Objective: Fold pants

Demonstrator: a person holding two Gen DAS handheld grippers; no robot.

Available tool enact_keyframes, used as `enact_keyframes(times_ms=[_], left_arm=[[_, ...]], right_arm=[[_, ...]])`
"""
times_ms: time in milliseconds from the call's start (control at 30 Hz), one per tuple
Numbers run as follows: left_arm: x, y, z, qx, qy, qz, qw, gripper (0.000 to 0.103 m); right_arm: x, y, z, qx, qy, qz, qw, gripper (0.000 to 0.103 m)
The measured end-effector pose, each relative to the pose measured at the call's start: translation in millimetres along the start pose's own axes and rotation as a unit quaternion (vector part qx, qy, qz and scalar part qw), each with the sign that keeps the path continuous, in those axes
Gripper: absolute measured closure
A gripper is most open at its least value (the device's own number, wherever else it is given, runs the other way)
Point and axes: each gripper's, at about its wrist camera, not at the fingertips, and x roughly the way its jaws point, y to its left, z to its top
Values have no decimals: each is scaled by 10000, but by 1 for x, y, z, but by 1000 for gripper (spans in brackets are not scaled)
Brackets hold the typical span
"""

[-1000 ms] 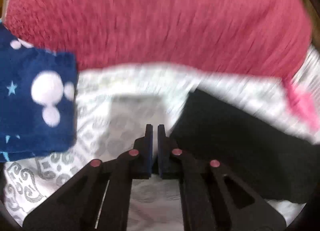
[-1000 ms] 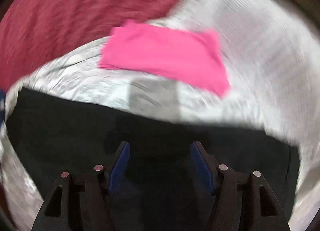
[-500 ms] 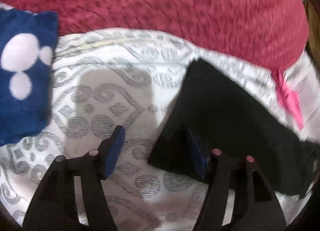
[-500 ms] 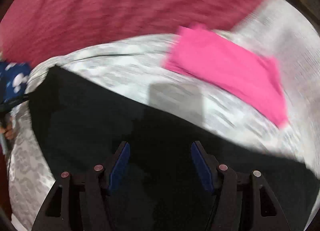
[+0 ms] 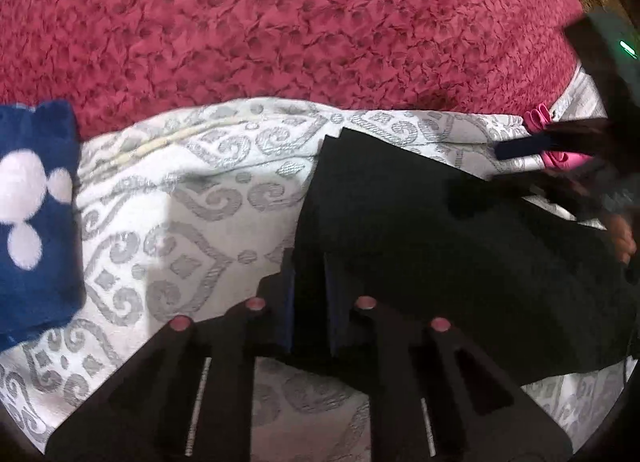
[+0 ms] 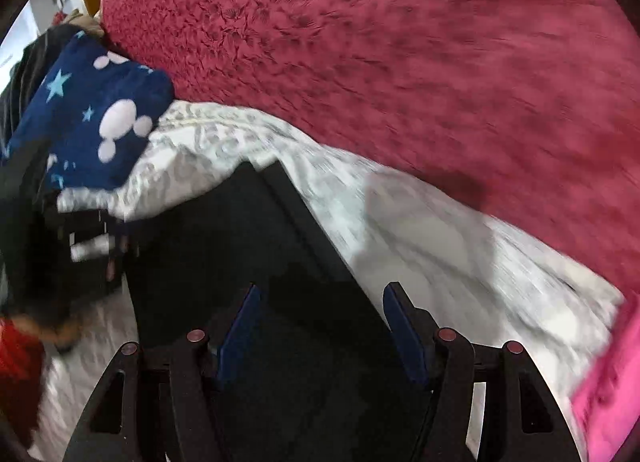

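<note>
A white patterned bedsheet [image 5: 208, 198] carries the black pants [image 5: 440, 246]. The left gripper [image 5: 308, 294], wide apart half a second ago, is closing on the pants' near corner; the right gripper [image 6: 320, 326] hovers apart above them, readying a fold.

Black pants [image 5: 460, 246] lying flat, already folded into a band, on the patterned white sheet [image 5: 208, 198], near its red-blanket edge.

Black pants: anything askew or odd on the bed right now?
Nothing stands out. The black pants lie folded and flat on the white patterned sheet, edges straight. The left hand-held gripper is closing on their near corner.
</note>
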Motion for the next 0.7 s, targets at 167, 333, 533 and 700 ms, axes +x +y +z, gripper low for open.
enact_keyframes(times_ms=[167,333,533,700], left_arm=[[6,19,-8,-311,228,-332,9987,17],[12,4,-9,36,193,-326,9993,27],[-22,3,-4,-398,-9,-629,9972,90],[-117,-11,2,-378,-465,-590,9965,89]], right_arm=[[39,-3,32,114,263,471,9985,26],[67,10,40,70,589,722,9956,56],[29,37,40,-158,234,815,9963,97],[-31,54,41,-390,-257,1525,9872,97]])
